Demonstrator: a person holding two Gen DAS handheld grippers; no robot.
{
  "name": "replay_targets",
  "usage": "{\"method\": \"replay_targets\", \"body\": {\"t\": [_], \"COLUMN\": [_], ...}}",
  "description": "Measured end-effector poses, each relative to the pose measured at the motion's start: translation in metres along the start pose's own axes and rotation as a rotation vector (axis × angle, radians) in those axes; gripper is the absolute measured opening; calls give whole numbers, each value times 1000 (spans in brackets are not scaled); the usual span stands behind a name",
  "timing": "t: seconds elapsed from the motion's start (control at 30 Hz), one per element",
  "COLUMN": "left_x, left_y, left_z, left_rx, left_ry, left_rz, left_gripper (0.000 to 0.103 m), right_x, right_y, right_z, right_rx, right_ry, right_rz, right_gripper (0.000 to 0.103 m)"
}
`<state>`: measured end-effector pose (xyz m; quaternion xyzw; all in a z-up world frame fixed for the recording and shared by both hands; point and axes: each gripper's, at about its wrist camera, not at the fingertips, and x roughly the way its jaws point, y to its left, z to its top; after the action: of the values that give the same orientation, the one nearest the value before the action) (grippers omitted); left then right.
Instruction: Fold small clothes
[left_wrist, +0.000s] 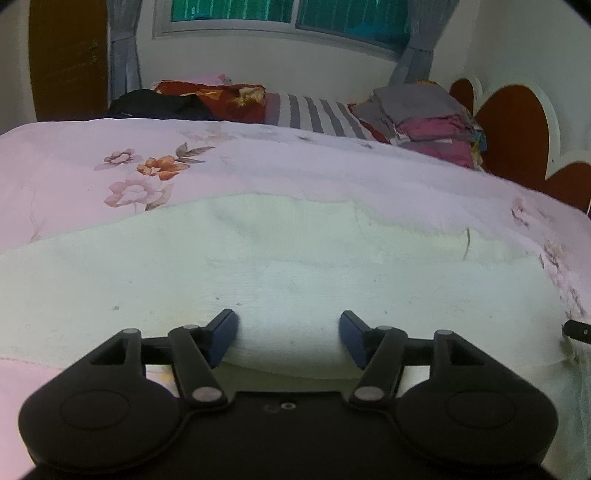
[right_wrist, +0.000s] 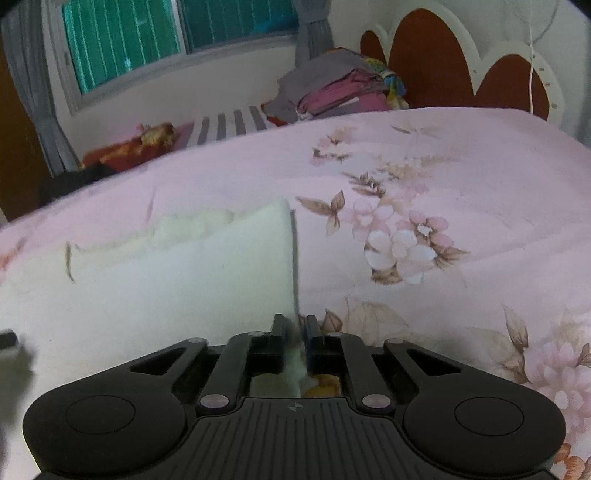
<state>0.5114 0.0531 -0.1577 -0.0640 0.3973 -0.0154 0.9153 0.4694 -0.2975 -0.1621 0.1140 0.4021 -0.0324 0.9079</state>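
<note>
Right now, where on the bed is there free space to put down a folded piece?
The pink flowered bedcover is bare to the right of the white cloth, up to the headboard. Bare cover also lies between the white cloth and the striped sheet. The far edge is crowded: clothes stack, red fabric, black garment.

Pink floral bed (left_wrist: 258, 166), white cloth (left_wrist: 258, 266), folded clothes pile (left_wrist: 424, 114)

It was a home bedroom: a bed (right_wrist: 461, 155) under a pink floral cover, a scalloped headboard (right_wrist: 436, 62), a curtained window (left_wrist: 288, 18), and a pile of folded clothes (left_wrist: 424, 114) stacked beside the wall.
</note>
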Motion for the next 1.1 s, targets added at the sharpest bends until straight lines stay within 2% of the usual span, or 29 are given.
{"method": "replay_targets", "body": {"t": [0.03, 0.07, 0.1, 0.13, 0.17, 0.33, 0.37, 0.4, 0.43, 0.5, 0.6, 0.67, 0.73, 0.8, 0.93, 0.97, 1.0, 1.03, 1.07, 1.1], "left_x": [1, 3, 5, 6, 7, 9, 10, 10, 10, 11, 10, 11, 8, 3, -8, -12, -16, -21, -25, -30], "left_y": [0, 0, -1, -2, -3, -6, -6, -6, -6, -7, -10, -11, -11, -7, -1, 1, 2, 5, 8, 13], "left_z": [1, 1, 0, 0, -1, -3, -3, -3, -2, -2, -3, -4, -2, 1, 3, 3, 3, 3, 2, 2], "left_rx": [0, 5, 12, 18, 29, 59, 60, 58, 56, 58, 69, 86, 83, 55, 22, 24, 26, 25, 21, 13], "left_ry": [2, 8, 13, 13, 11, 11, 11, 11, 12, 12, 12, 13, 24, 29, 38, 38, 36, 35, 34, 34], "left_rz": [2, 5, 10, 14, 18, 32, 35, 36, 38, 41, 44, 49, 46, 29, 21, 22, 26, 34, 39, 43], "left_gripper": [61, 61, 61, 62, 62, 64, 65, 65, 66, 66, 67, 68, 68, 68, 68, 69, 70, 71, 71, 71], "right_x": [0, 2, 6, 12, 20, 57, 63, 66, 66, 65, 68, 69, 66, 56, 32, 27, 22, 18, 14, 11], "right_y": [-1, -2, -2, -2, -2, -6, -4, -1, 2, 8, 6, 0, 10, 14, 26, 32, 40, 47, 54, 63], "right_z": [5, 11, 17, 22, 28, 47, 49, 51, 51, 51, 45, 45, 47, 47, 39, 35, 34, 30, 25, 20], "right_rx": [9, 16, 19, 22, 31, 123, 121, 108, 97, 49, -13, 11, -50, -60, -68, -77, -87, -97, -112, -131], "right_ry": [-4, -10, -16, -14, -4, 50, 53, 46, 43, 35, 1, 3, 6, -17, -45, -43, -43, -46, -50, -52], "right_rz": [8, 14, 12, 12, 16, 68, 63, 54, 56, 38, -60, -52, -71, -75, -26, -7, 5, 20, 34, 48], "right_gripper": [13, 27, 47, 53, 53, 53, 45, 23, 14, 7, 7, 7, 8, 8, 10, 21, 43, 54, 58, 57]}}
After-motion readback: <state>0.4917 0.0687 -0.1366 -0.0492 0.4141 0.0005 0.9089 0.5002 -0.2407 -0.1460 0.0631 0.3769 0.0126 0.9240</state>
